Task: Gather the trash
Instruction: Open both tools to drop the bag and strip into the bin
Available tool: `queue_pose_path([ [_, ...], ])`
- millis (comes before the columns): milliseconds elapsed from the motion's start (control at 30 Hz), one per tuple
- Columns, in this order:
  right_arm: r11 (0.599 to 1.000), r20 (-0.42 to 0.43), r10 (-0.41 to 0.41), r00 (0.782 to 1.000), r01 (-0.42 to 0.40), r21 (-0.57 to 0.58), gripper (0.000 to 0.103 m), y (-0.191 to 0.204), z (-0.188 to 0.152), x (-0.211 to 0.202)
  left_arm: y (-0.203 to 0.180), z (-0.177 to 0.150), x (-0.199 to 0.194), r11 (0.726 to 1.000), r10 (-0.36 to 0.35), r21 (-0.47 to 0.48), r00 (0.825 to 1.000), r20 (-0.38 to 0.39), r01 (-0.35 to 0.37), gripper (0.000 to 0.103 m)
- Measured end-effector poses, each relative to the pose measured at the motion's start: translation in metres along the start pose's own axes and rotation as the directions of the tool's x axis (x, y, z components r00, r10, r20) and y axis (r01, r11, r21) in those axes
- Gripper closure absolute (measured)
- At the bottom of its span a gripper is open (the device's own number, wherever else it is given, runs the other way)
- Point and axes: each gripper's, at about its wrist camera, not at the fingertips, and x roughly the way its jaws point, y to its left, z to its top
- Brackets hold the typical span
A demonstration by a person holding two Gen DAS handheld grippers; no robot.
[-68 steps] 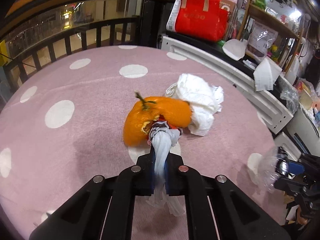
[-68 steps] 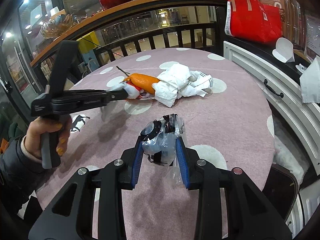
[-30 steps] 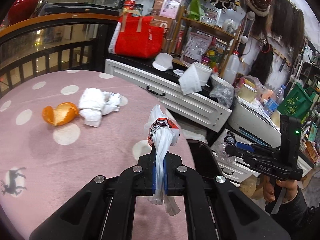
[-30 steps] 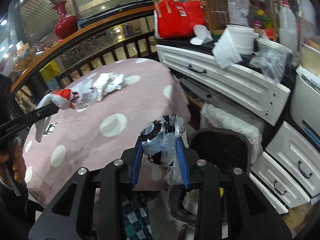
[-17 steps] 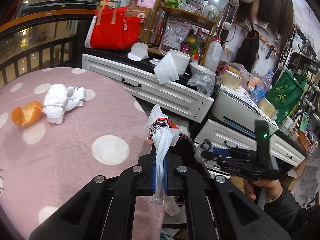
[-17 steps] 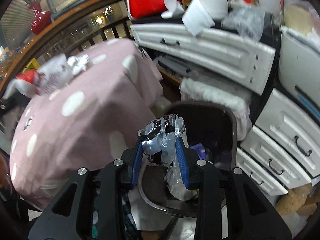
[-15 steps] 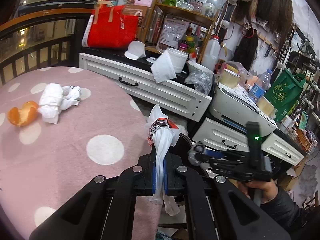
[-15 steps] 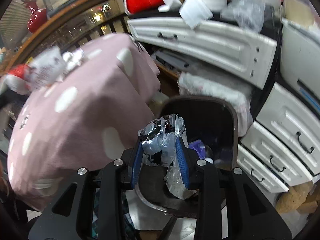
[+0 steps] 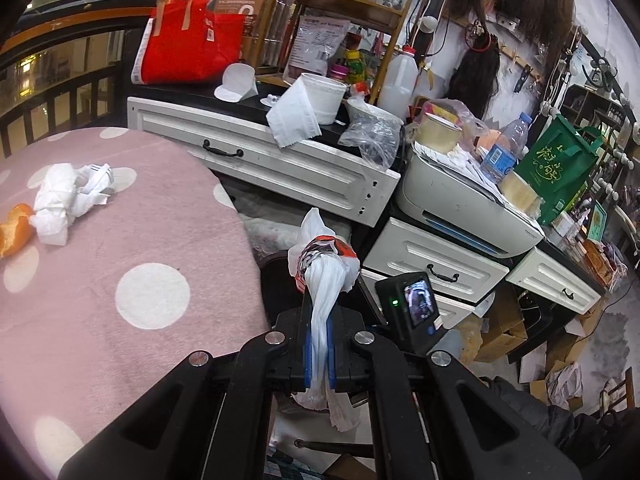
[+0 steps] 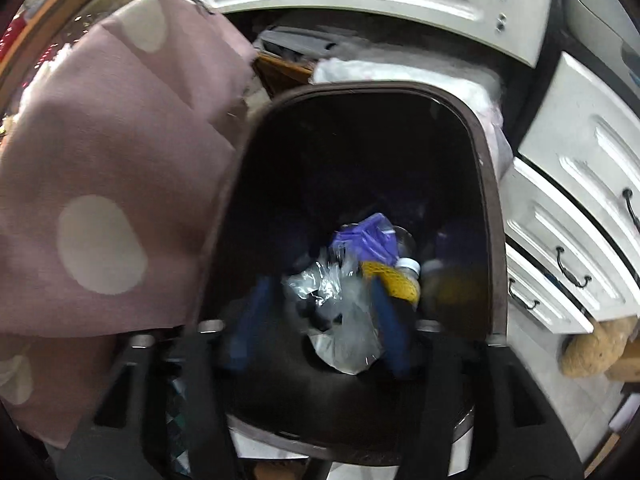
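Observation:
My left gripper point(image 9: 318, 312) is shut on a twisted white plastic wrapper point(image 9: 324, 268) with red print, held off the edge of the pink table point(image 9: 120, 248). My right gripper point(image 10: 320, 296) is open, its blue fingers point(image 10: 252, 320) spread and blurred over the dark trash bin point(image 10: 484, 200). A clear crumpled plastic bag point(image 10: 340, 312) sits loose between the fingers, over purple and yellow trash in the bin. A crumpled white tissue point(image 9: 68, 196) and an orange peel point(image 9: 14, 230) lie on the table. The right gripper's camera point(image 9: 416, 308) shows in the left view.
White drawer cabinets point(image 9: 280, 164) and a printer point(image 9: 460, 208) stand behind the bin. The pink tablecloth point(image 10: 100, 160) hangs left of the bin. Cardboard and paper litter the floor point(image 9: 532, 356) at right. A red bag point(image 9: 188, 40) sits on the counter.
My right gripper moved down over the bin and opened, letting go of the clear plastic bag. My left gripper swung from the table toward the bin, still holding the wrapper.

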Motion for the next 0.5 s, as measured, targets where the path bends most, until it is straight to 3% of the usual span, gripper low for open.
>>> queue_pose_path([
  [300, 0.999, 0.087, -0.005, 0.996, 0.0, 0.051, 0.034, -0.012, -0.008, -0.033, -0.012, -0.003, 0.017, 0.999, -0.033, 0.008, 0.999, -0.036, 0.034, 0.098],
  [500, 0.994, 0.191, -0.072, 0.979, 0.054, 0.099, 0.034, -0.031, -0.006, -0.081, -0.025, -0.007, 0.036, 0.998, -0.06, 0.029, 0.995, -0.081, 0.063, 0.098],
])
